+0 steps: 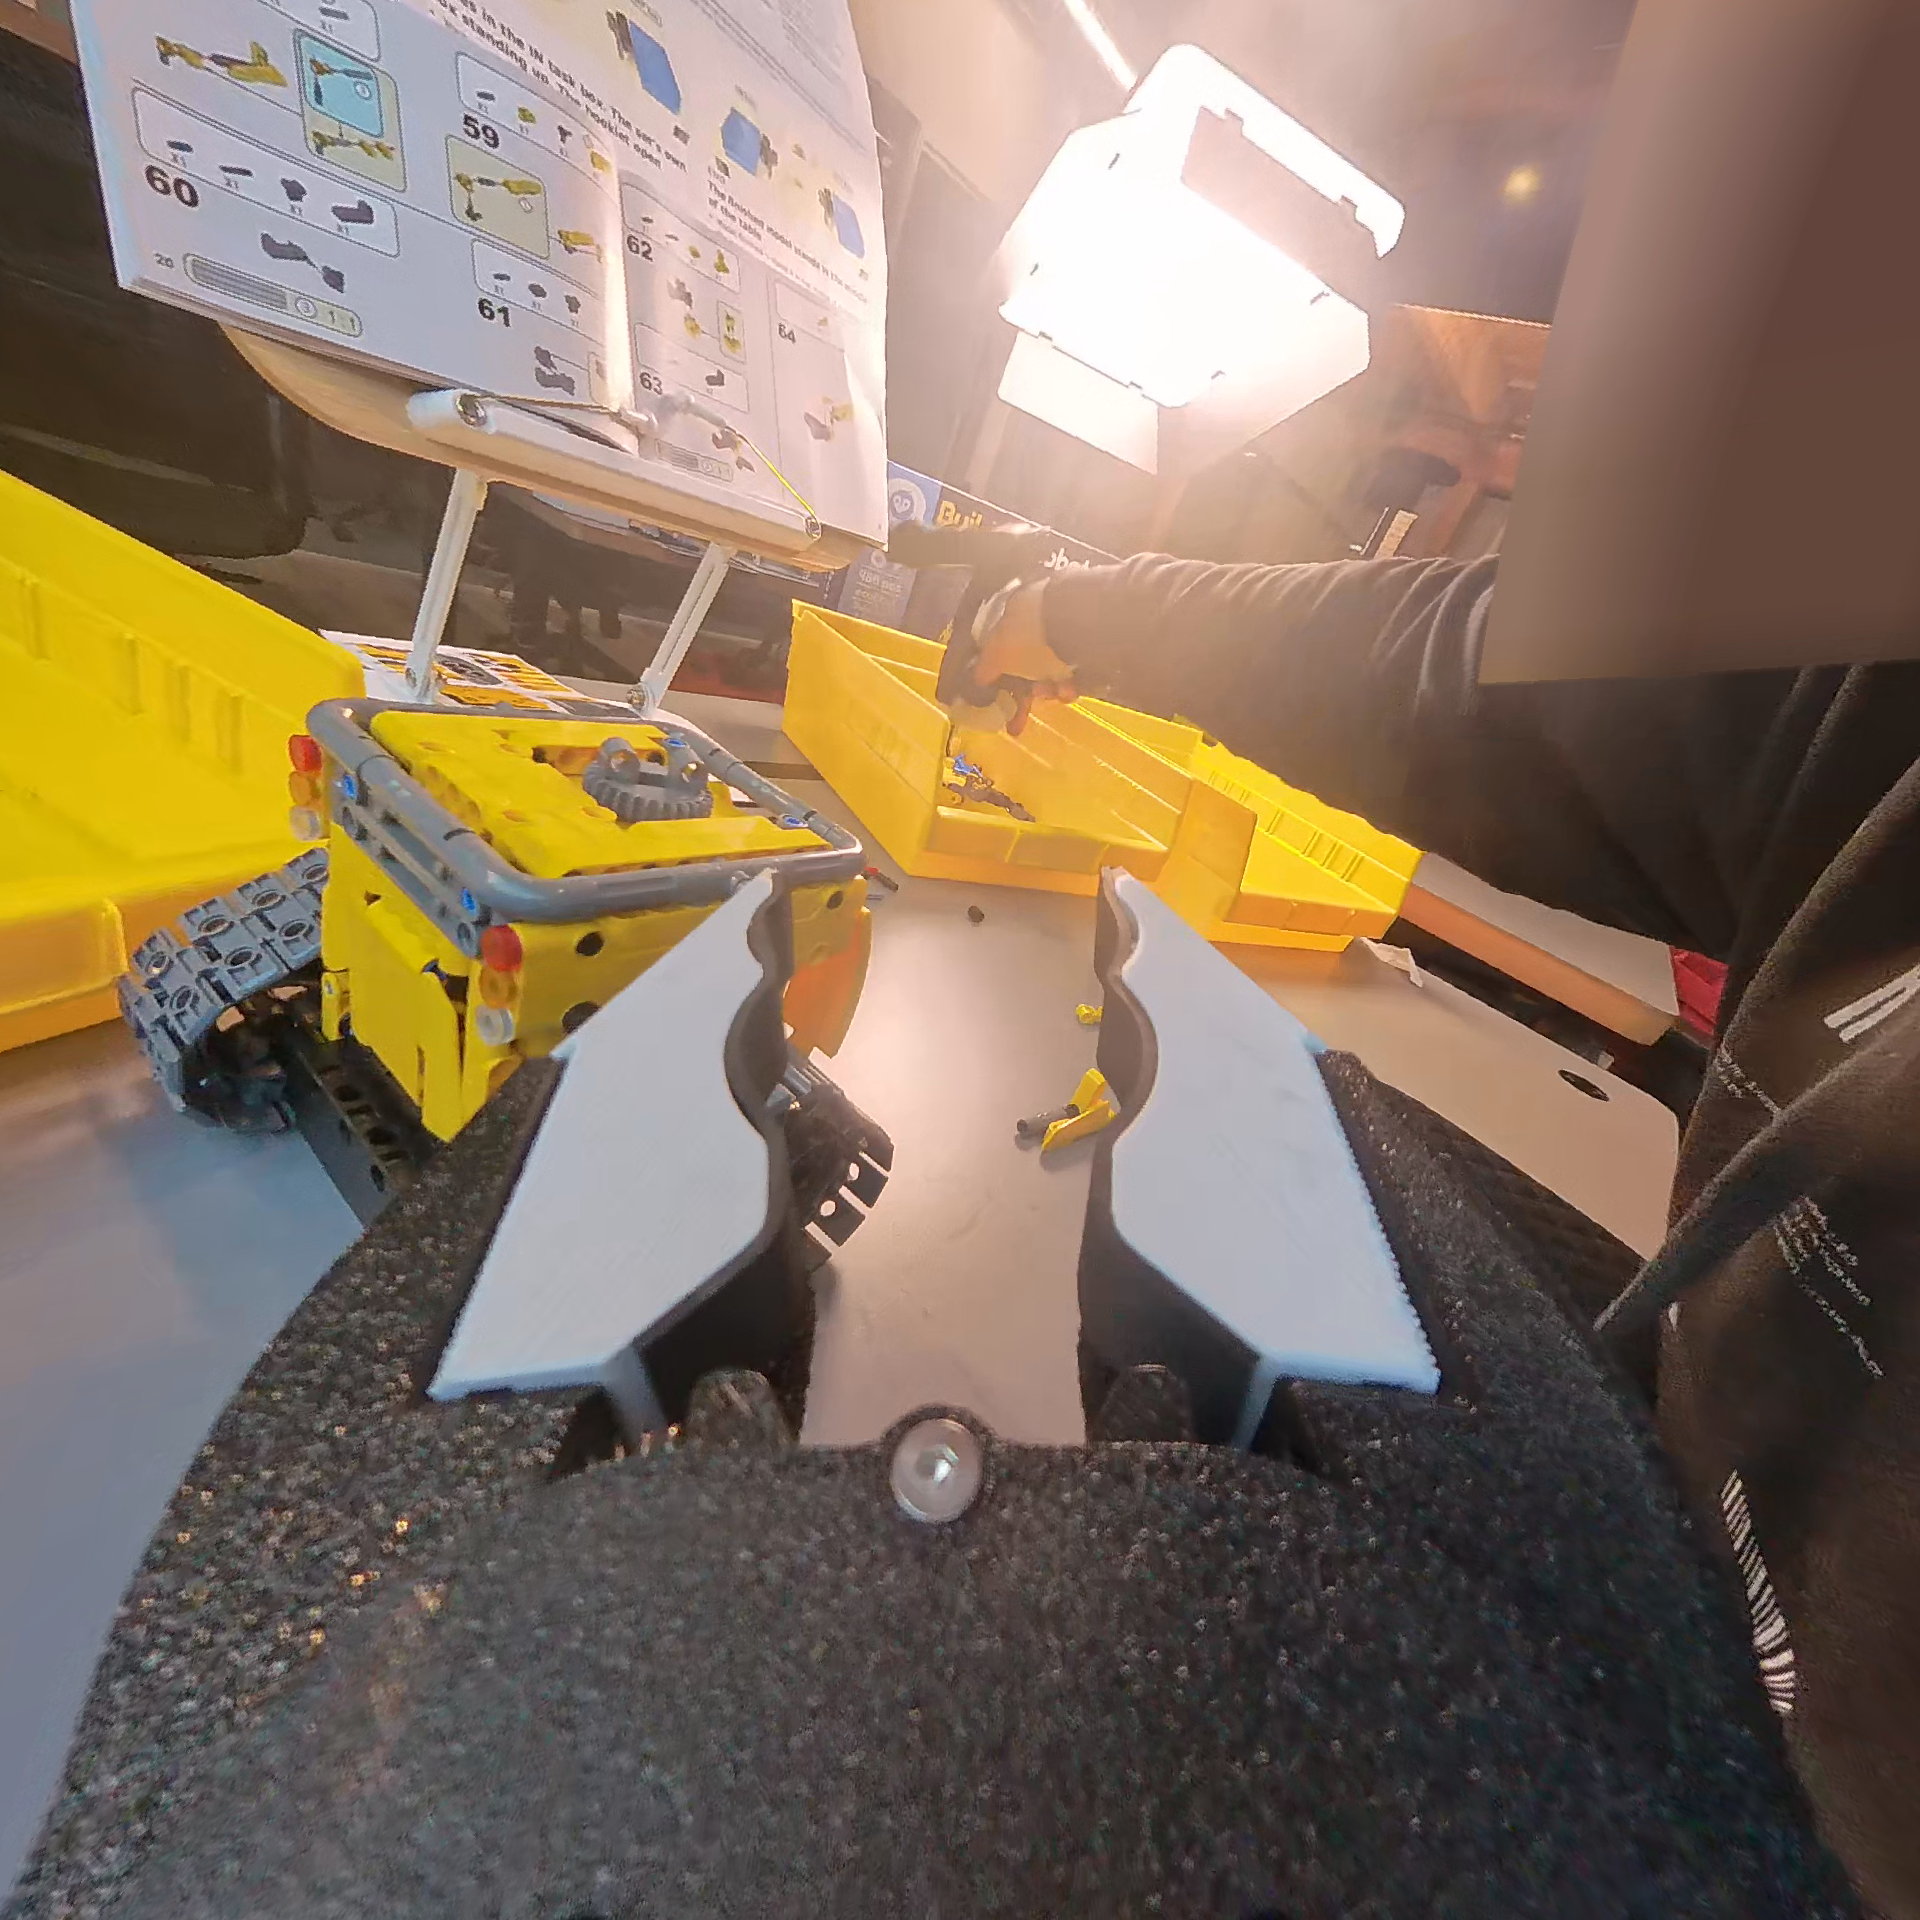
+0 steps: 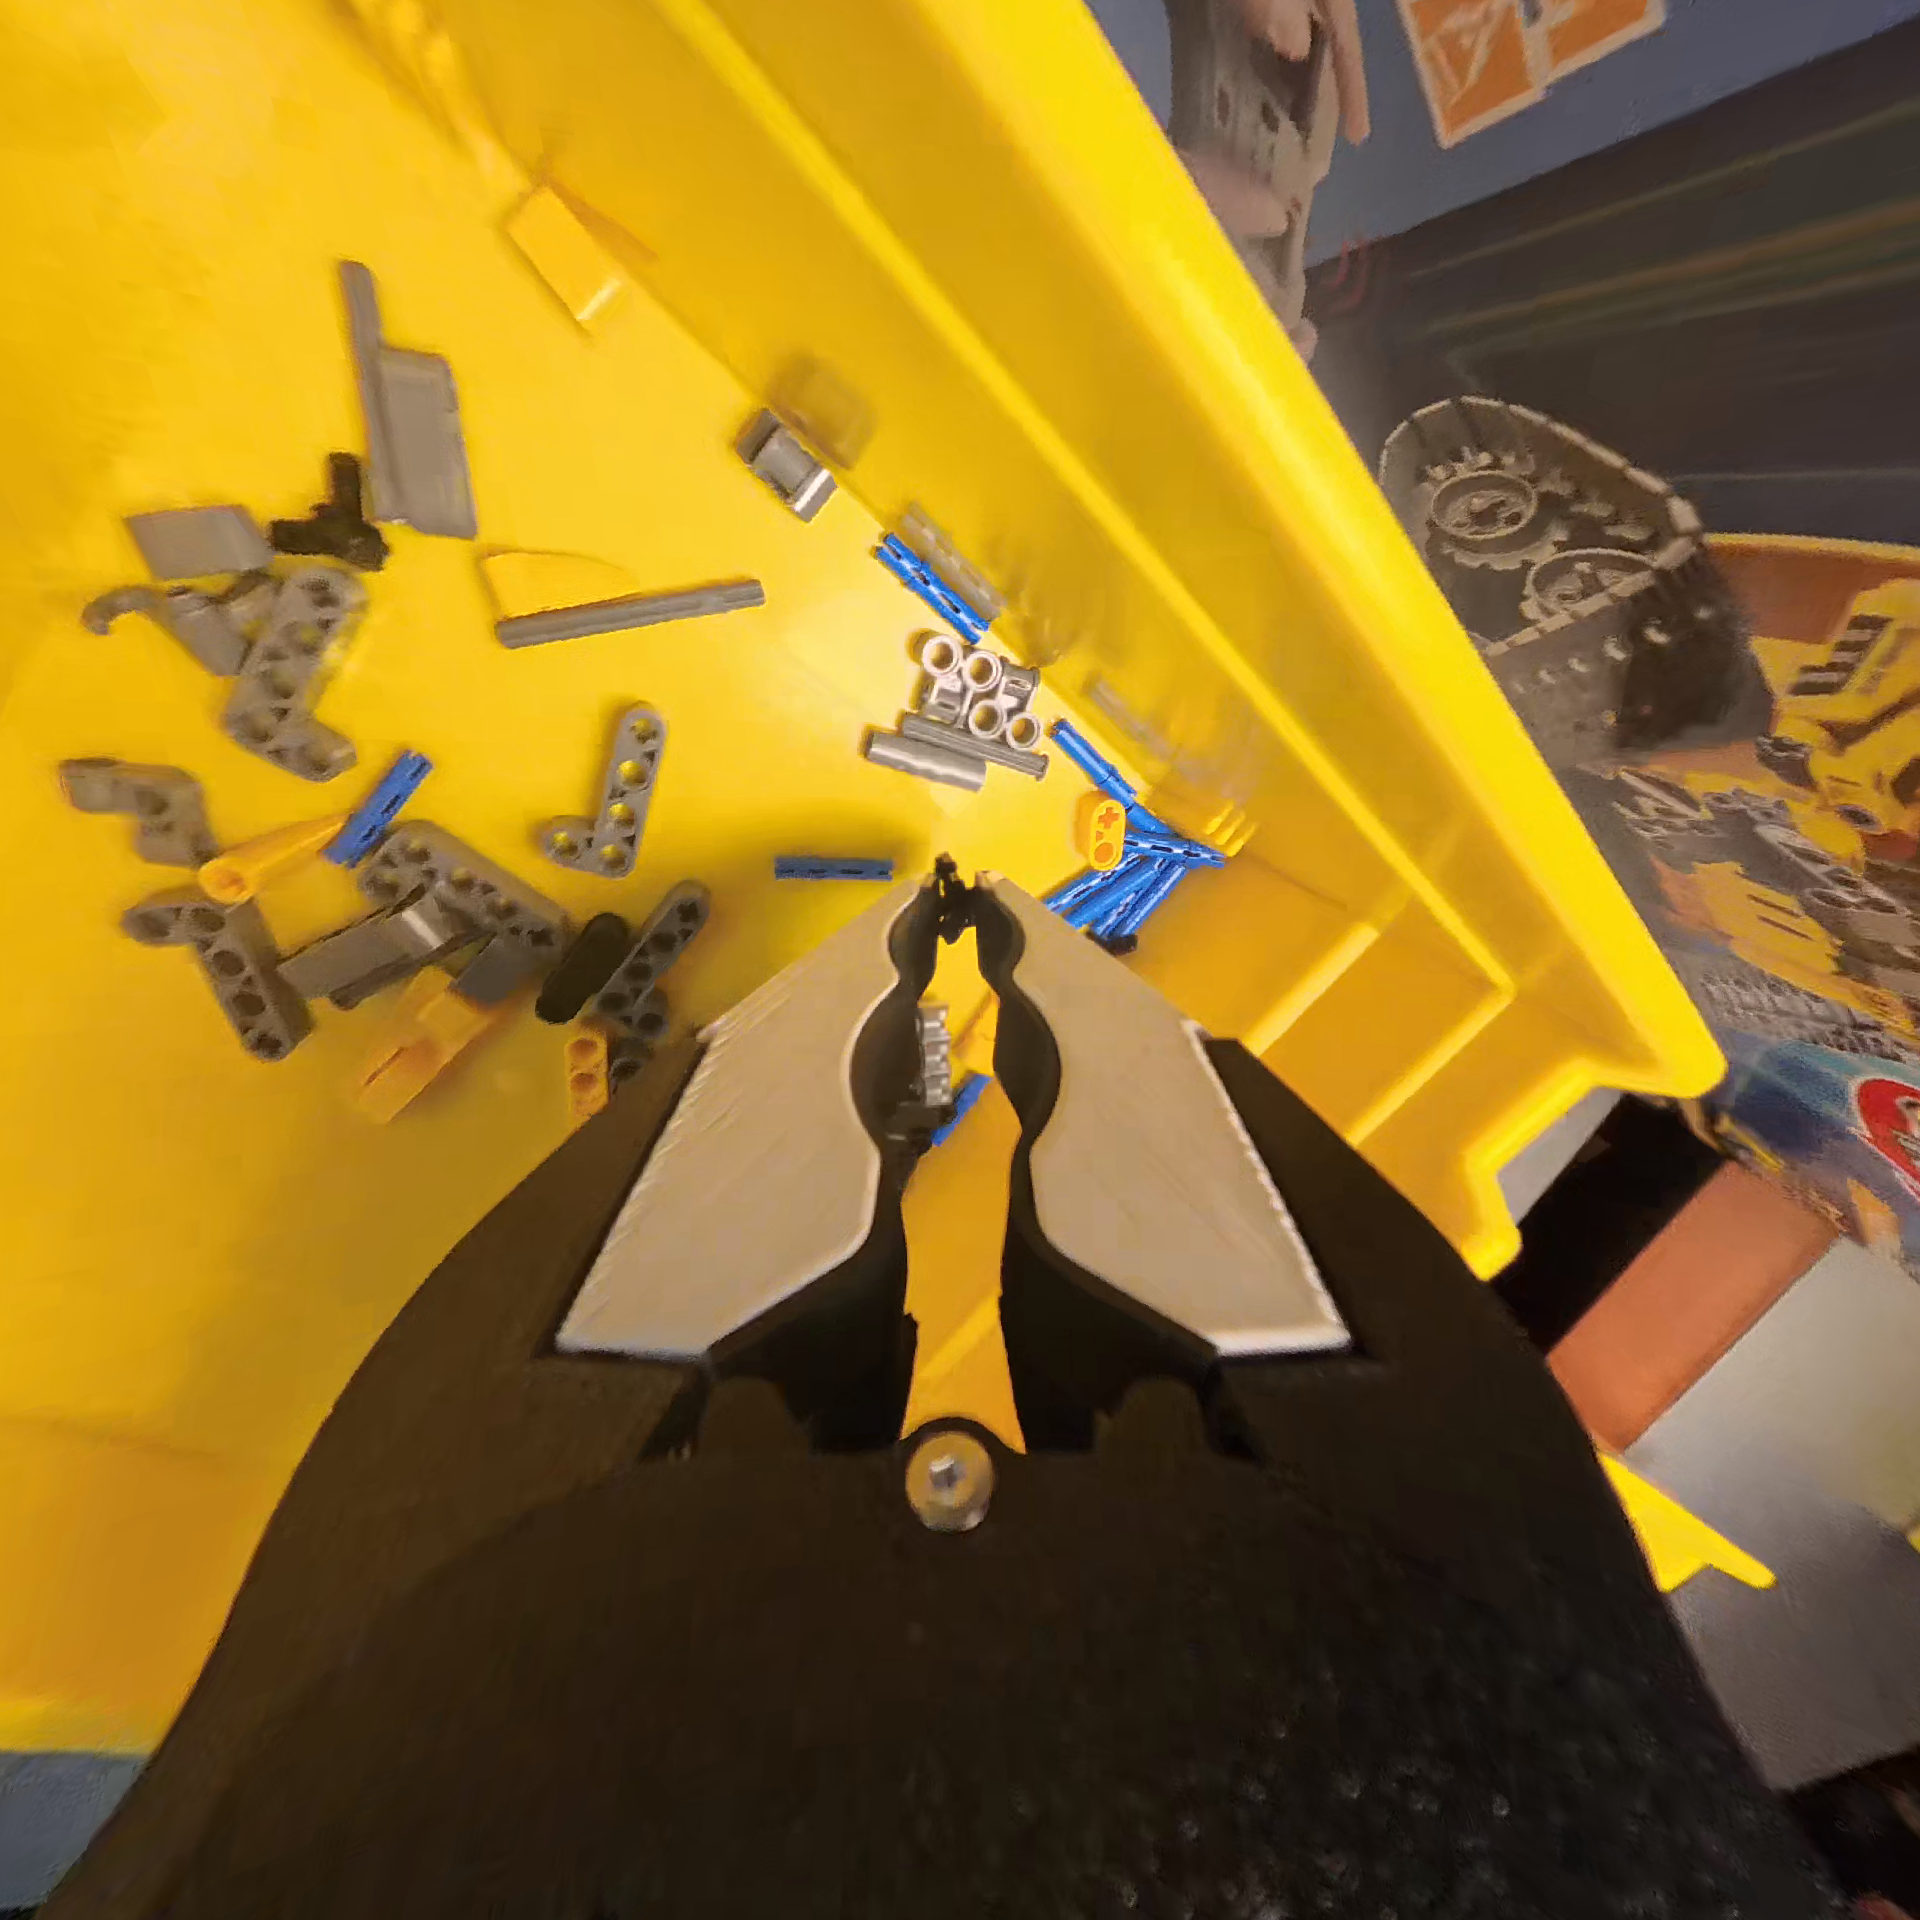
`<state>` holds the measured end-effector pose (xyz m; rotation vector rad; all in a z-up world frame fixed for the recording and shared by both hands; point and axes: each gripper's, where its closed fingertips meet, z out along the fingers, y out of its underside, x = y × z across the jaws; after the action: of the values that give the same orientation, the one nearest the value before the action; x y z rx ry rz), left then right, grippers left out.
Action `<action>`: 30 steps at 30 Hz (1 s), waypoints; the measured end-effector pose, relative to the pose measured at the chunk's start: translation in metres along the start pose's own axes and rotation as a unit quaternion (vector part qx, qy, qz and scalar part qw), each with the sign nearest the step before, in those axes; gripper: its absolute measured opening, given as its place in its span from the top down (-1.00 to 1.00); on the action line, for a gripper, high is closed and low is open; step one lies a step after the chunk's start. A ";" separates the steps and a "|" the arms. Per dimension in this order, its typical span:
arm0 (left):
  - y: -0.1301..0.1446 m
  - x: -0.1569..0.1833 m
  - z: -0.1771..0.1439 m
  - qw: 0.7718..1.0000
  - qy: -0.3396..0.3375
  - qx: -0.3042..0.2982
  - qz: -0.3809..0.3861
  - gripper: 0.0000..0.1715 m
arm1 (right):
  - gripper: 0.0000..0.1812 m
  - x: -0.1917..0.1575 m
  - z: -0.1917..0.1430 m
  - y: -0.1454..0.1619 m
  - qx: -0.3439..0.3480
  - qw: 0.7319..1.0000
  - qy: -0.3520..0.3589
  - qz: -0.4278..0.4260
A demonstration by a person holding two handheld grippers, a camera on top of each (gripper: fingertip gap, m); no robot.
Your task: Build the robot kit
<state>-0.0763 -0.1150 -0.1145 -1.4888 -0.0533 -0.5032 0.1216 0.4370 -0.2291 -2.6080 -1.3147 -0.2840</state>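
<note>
The left tongs (image 1: 940, 904) hang wide apart over the grey bench (image 1: 208, 1299) and hold nothing. Their left finger lies just beside, perhaps against, the corner of a yellow tracked model (image 1: 540, 862) with grey rails and a gear on top; whether they touch I cannot tell. Between the fingers, toward the right one, a small yellow piece with a black pin (image 1: 1075, 1110) lies loose on the bench. Beyond the tips stand yellow sorting trays (image 1: 894, 727), and above the model an open instruction booklet (image 1: 416, 208) rests on a stand.

The right tongs (image 2: 951, 883) are nearly closed, with a small black pin (image 2: 945, 894) pinched at the very tips, over the floor of a yellow parts tray (image 2: 1143, 436). Ahead and to their left lie scattered grey beams (image 2: 613, 800); ahead and to the right are blue pins (image 2: 1117, 894) and a small orange connector (image 2: 1103, 826), with a picture box (image 2: 1662, 727) outside the tray wall.

The grip on the black pin looks slight: only the fingertips hold it, so a jolt or twist could flick it back among the loose parts, where it would be hard to find. The picture is blurred, so how it sits between the tips is unclear. On the other side, the left tongs lie so near the model that a sideways nudge could push it or knock the loose yellow piece along the bench.
</note>
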 end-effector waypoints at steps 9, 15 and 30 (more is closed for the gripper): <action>0.002 0.001 0.002 1.000 -0.005 -0.008 0.012 0.33 | 0.93 -0.106 -0.163 0.023 0.308 0.933 -0.110 -0.154; 0.005 0.001 0.005 0.999 -0.020 -0.018 0.030 0.33 | 0.94 -0.207 -0.231 0.110 0.457 0.850 -0.181 -0.189; 0.006 -0.018 -0.002 0.985 -0.126 -0.047 0.108 0.32 | 0.93 -0.287 -0.161 0.200 0.567 0.781 -0.246 -0.093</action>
<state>-0.0908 -0.1116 -0.1263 -1.6221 -0.0668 -0.1414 0.1025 0.0569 -0.1693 -1.5088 -1.2532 0.9471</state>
